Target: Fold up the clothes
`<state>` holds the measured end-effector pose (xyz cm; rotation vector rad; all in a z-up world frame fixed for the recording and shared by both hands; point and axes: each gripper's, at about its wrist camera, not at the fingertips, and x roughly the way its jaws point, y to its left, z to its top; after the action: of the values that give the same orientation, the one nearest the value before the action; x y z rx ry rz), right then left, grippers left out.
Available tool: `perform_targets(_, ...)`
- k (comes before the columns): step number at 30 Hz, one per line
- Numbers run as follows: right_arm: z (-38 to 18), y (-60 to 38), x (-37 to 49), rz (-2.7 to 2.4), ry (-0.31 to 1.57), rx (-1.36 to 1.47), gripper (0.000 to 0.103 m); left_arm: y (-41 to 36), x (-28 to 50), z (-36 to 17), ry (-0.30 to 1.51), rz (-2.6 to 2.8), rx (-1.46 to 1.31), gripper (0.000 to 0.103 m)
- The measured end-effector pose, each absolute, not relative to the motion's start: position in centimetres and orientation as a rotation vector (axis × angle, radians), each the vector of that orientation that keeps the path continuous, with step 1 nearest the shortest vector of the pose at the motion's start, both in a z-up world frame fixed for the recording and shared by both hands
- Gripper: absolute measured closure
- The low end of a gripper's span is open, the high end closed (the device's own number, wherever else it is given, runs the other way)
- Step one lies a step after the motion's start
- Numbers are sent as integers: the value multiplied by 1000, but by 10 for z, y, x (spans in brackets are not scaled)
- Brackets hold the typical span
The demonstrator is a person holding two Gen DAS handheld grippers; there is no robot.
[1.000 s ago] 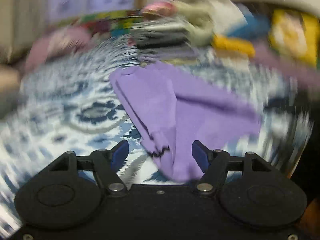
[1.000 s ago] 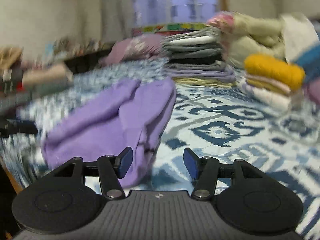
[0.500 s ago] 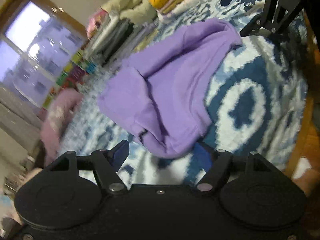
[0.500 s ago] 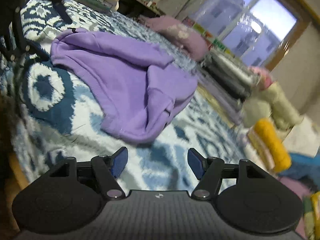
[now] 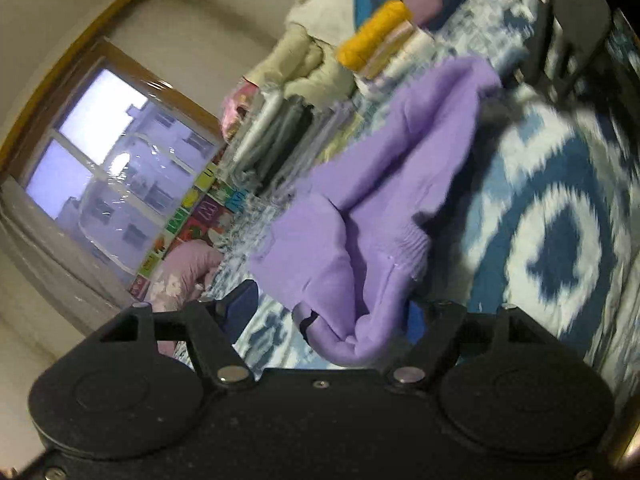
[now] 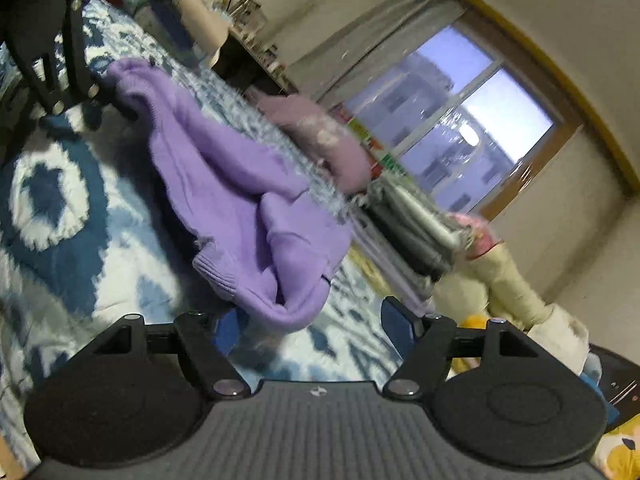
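Both grippers are rolling over compared with a second earlier, so the window that was level is now leaning in both views, and each gripper is coming low and close to one end of the purple sweater (image 5: pixel 384 184).

Seen from the left wrist, the left gripper (image 5: pixel 332 312) is standing spread, and a rolled fold of the sweater is lying between its fingers, near the lower middle of the frame; I cannot tell if the right-hand pad is touching the cloth. From there the garment is stretching toward the upper right, where the right gripper (image 5: pixel 532 80) is waiting at its far end.

Seen from the right wrist, the right gripper (image 6: pixel 308 320) is still opening, and the ribbed hem end of the sweater is lying between its fingers without being pinched. The left gripper (image 6: pixel 96 100) is showing in the upper left.

So the long axis of the sweater on the patterned bed cover (image 5: pixel 560 208) is running from one gripper to the other, and each hand is nearest to its own end. The next grasp is probably depending on both closing on these ends.
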<state>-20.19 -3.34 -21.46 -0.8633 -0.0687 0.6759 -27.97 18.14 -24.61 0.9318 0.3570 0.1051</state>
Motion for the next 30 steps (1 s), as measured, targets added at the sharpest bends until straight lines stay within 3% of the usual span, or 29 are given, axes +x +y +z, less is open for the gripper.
perform_targets(6, -225, -32, -195, 722, -144, -920, 31, 181, -272, -255, 357, 89, 952, 39)
perform_targets(8, -226, -31, -191, 743, -159, -925, 33, 180, -269, -257, 354, 87, 958, 49)
perform_targets(9, -226, -29, -189, 759, -152, -923, 44, 180, -268, -258, 353, 86, 961, 50)
perform_targets(11, -225, -26, -185, 793, -101, -912, 58, 179, -267, -258, 353, 87, 969, 53)
perform_targets(15, -220, -19, -183, 814, -84, -885, 67, 179, -262, -260, 370, 103, 976, 61)
perform_targets(17, -218, -17, -181, 823, -63, -875, 70, 176, -258, -262, 389, 107, 981, 73)
perform_targets(23, -210, -18, -190, 847, 2, -862, 78, 167, -267, -253, 426, 111, 994, 77)
perform_targets(30, -167, -50, -229, 942, 66, -827, 78, 151, -313, -204, 511, -30, 998, 77)
